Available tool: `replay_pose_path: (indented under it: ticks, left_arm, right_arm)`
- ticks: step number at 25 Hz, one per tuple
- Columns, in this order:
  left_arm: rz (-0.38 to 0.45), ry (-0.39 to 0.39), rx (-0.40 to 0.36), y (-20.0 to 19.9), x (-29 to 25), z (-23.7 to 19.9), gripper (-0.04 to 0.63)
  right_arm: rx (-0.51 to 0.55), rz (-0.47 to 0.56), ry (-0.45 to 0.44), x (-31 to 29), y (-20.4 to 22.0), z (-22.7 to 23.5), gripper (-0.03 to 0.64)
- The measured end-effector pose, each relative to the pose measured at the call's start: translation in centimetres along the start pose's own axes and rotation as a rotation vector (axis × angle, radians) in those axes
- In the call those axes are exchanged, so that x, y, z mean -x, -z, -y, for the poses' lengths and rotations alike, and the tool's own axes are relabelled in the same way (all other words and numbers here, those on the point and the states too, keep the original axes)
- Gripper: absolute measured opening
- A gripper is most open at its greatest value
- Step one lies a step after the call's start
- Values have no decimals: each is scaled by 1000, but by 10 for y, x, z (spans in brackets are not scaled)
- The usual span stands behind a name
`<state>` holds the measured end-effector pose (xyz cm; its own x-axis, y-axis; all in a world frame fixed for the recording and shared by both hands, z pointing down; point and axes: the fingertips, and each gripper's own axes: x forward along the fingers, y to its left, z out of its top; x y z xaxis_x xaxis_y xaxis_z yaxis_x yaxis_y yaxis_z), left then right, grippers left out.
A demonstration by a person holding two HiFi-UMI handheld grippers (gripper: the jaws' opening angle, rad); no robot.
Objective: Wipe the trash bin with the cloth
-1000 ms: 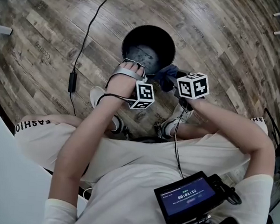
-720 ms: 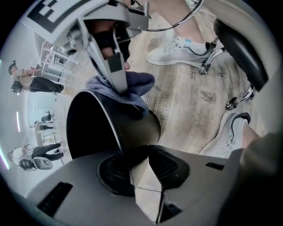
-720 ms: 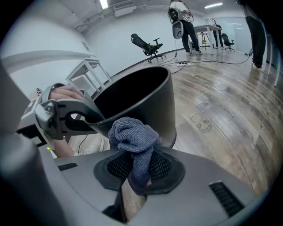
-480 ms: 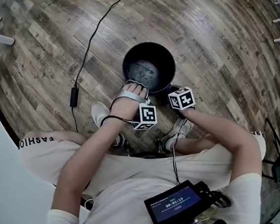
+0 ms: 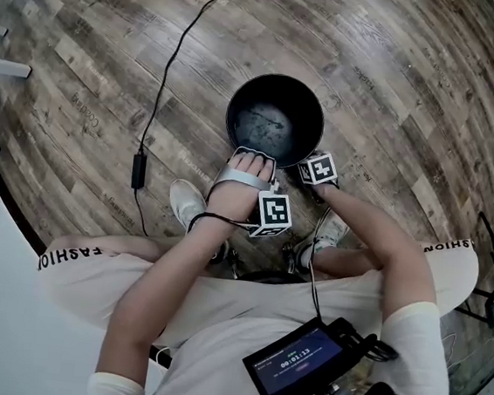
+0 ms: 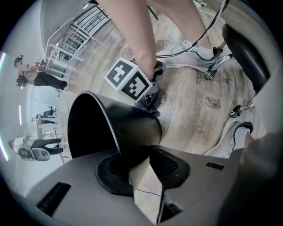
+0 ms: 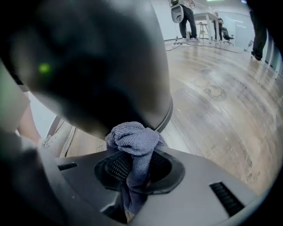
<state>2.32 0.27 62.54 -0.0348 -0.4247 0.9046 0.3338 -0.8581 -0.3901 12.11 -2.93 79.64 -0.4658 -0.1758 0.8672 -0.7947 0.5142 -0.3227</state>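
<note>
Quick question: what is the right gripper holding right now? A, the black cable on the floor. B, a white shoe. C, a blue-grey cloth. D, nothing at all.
C: in the right gripper view, the right gripper has its jaws closed on a bunched blue-grey cloth, which presses against the outer wall of the black trash bin.

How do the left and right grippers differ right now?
The left gripper clamps the trash bin by its rim; the right gripper clamps the blue-grey cloth. The left sits at the bin's top edge, the right against its outer wall. Both are shut on something.
</note>
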Motion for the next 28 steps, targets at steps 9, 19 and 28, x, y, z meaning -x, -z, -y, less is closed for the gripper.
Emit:
replay_pose_path:
  ticks: [9,19,28]
  left_arm:
    - [40,22,23,2,0,3,135]
    - [-4,55,20,31,-1,6,184]
    - [-15,-8,-39,28,-2,1,126]
  right_arm:
    - [-5,-39,-1,38,-12,-9,75]
    - [-40,57,-100,156,-40,-67,75]
    - [16,177,-121,197,-74,-97,75]
